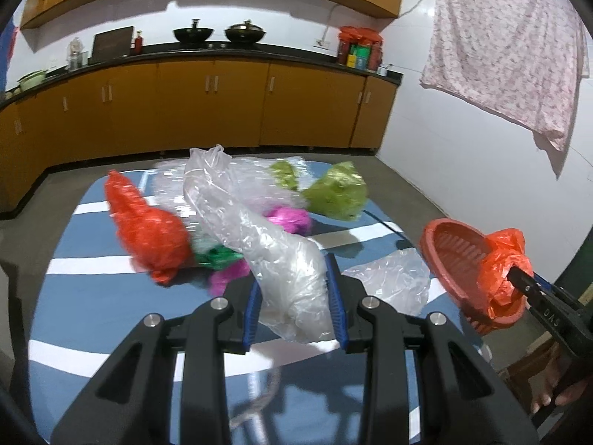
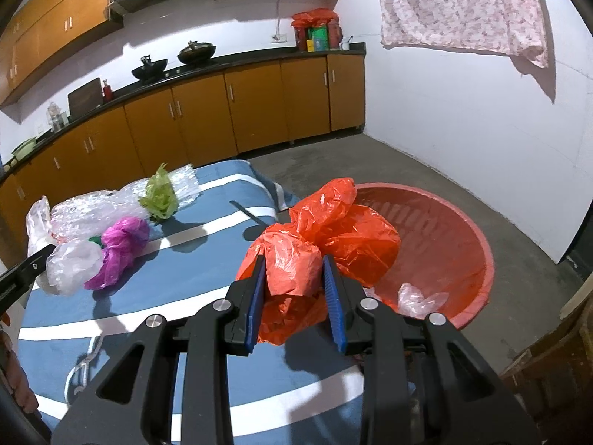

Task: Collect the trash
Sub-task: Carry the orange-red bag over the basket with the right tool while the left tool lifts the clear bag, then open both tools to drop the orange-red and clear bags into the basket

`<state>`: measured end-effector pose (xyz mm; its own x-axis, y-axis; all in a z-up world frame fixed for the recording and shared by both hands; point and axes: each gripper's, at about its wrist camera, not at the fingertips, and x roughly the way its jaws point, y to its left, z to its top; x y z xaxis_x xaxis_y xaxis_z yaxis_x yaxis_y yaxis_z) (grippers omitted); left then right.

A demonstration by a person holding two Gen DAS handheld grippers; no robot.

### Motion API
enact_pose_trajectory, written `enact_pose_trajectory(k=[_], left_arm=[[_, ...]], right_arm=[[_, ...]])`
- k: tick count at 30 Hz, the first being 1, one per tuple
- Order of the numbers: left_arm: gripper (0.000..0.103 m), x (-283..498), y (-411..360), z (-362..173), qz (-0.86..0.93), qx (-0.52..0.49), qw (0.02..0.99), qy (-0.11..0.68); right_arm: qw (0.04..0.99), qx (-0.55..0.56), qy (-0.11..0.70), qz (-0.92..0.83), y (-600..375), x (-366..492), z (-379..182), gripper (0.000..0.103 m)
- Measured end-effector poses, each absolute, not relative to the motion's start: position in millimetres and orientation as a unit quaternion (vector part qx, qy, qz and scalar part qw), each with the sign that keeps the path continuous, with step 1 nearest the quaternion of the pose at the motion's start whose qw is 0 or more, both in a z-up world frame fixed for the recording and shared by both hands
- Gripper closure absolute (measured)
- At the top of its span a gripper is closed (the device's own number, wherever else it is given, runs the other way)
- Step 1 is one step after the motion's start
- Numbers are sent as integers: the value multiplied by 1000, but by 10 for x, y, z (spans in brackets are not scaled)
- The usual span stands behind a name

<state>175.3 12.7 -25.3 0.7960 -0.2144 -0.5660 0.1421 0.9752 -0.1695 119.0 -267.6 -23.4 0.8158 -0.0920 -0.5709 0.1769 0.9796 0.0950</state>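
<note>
Trash spread over a blue-and-white striped counter [image 1: 85, 296], read left to right from the left wrist view. Red plastic bag [image 1: 148, 230] lies far left, knotted end toward the camera. Beside it, a scrap of green wrap [image 1: 217, 254] and magenta wrap [image 1: 291, 218] sit partly under a long clear plastic bag [image 1: 259, 233]. Left claw [image 1: 294, 306] has its blue pads closed onto the near end of that clear bag; the bag runs away from the claw toward the far edge. Light green bag [image 1: 339, 193] lies farther back, to the right. Another crumpled clear sheet [image 1: 393, 278] rests just right of the left claw.

Right wrist view: right claw [image 2: 294, 296] grips an orange-red bag [image 2: 322, 237], bunched between the pads and bulging forward. That bag hangs at the counter's right edge, over the near rim of a red basin [image 2: 463, 244] on the floor. A small clear scrap [image 2: 418, 298] lies inside the basin, just right of the claw.
</note>
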Motion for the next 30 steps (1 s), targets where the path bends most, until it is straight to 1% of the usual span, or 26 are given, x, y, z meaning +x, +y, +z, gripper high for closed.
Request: enact_pose_trajectory(k=[15, 30], left_arm=[[71, 2050, -964, -242, -199, -30, 929, 310], [71, 2368, -1960, -409, -277, 7, 905, 323]], right_arm=[[947, 92, 276, -133, -3302, 1072, -164, 72], [939, 121, 273, -169, -3809, 1197, -265, 72]])
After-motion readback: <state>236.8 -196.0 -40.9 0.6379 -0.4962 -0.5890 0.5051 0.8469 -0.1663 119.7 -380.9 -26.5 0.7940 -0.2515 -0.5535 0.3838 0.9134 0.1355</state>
